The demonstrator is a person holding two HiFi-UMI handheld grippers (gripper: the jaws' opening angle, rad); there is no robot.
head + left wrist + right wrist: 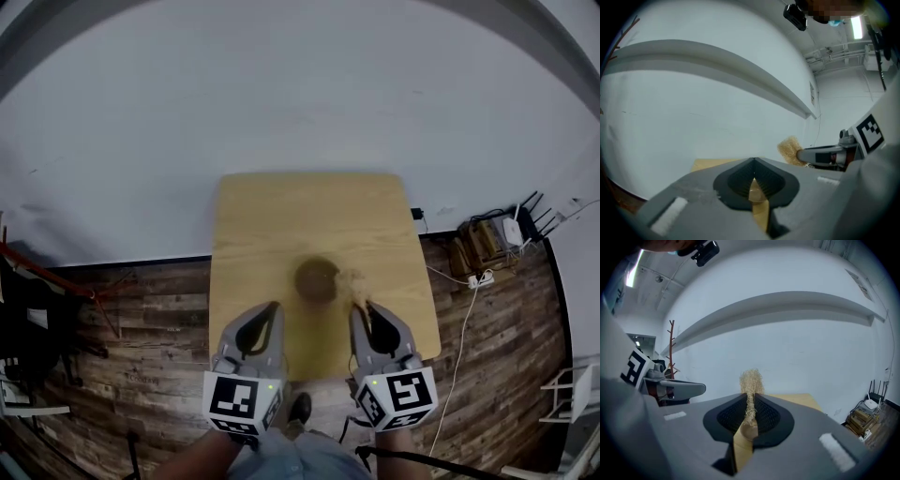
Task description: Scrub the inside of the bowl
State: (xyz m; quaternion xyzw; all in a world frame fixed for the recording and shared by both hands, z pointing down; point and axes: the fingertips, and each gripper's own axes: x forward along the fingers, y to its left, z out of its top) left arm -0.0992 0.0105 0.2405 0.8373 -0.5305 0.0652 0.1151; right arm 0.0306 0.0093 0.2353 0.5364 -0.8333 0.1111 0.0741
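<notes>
A small brown bowl (317, 279) stands near the middle of the wooden table (262, 216). My right gripper (360, 311) is shut on a tan fibrous scrubber (354, 281), which sticks out just right of the bowl's rim. In the right gripper view the scrubber (751, 380) is pinched between the jaws and fans out above them. My left gripper (273, 310) hovers over the table's near edge, left of the bowl, shut with nothing held. The left gripper view shows the scrubber (789, 150) and the right gripper's finger (825, 154) at the right.
The table backs against a white wall (300, 94). On the plank floor at the right lie a power strip with cables (481, 277), a box (476, 246) and a router (514, 231). A red stand (56, 277) is at the left.
</notes>
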